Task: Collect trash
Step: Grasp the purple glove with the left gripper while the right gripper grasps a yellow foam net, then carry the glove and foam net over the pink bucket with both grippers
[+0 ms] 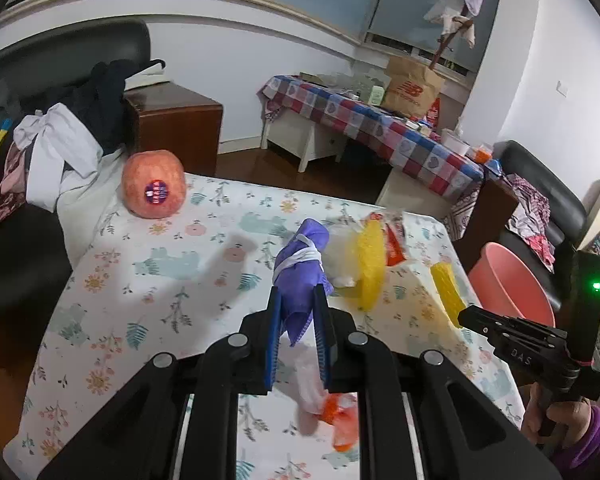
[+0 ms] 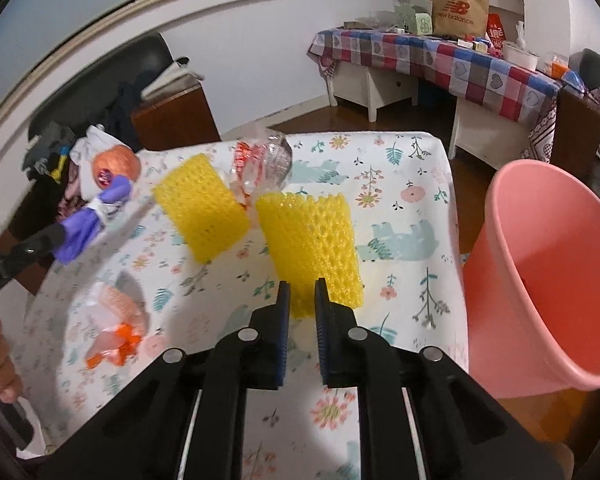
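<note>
Left gripper [image 1: 298, 312]: fingers pinching the purple rolled glove bundle tied with a white band [image 1: 300, 268], lifted clear of the floral-cloth desk [image 1: 140, 280]. Right gripper [image 2: 302, 308]: fingers pressed onto the near edge of the yellow foam fruit-net sleeve [image 2: 312, 240], which lies on the desk at 12 o'clock from the fingers. Second yellow foam net [image 2: 204, 208] sits at 10 o'clock, touching the crumpled clear plastic wrapper with red print [image 2: 260, 164] behind it. Orange-and-white crumpled wrapper [image 2: 116, 328] lies at 9 o'clock near the desk edge. Pink plastic bin [image 2: 540, 280] stands off the desk at 3 o'clock, looks empty.

Step judged: both pickups made, carry pending. Next calls for lifting the net, swinging both loads over the bin rim, then releasing. Foam is soft; grip may slip.
</note>
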### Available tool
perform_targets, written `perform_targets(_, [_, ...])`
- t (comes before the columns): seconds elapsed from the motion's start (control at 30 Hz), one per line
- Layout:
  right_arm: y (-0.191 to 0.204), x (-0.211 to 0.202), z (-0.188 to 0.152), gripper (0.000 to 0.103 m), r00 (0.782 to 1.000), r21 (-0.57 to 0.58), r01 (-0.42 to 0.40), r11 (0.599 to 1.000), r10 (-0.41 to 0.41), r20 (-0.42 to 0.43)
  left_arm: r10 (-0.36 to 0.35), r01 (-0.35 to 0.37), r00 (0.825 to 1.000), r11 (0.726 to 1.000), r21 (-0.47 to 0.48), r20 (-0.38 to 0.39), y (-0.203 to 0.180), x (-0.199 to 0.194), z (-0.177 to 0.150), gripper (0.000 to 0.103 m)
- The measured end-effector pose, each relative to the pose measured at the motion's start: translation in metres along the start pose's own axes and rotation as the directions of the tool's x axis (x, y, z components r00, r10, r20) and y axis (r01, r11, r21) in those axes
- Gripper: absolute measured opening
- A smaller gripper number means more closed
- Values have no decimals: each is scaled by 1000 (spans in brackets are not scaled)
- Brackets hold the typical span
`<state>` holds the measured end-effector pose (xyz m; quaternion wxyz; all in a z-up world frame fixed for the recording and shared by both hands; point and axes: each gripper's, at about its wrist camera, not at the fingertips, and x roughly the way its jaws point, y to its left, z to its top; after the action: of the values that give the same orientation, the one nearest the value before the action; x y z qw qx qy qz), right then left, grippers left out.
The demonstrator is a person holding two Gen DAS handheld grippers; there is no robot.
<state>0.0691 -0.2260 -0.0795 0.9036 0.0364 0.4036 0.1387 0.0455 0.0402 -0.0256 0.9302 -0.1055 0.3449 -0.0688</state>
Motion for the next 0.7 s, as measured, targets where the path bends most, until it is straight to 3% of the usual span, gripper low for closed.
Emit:
perform_targets(0.37, [-8,-34,-13,12,998,32,-35,999,33,58,-63,63,998,998,25,-1,-38,-5,-4,14])
perform_targets(0.7, [-32,-59,-14,13,992,73,-19,997,10,126,-133,131,991,987,91,14,-87,-8,6,14])
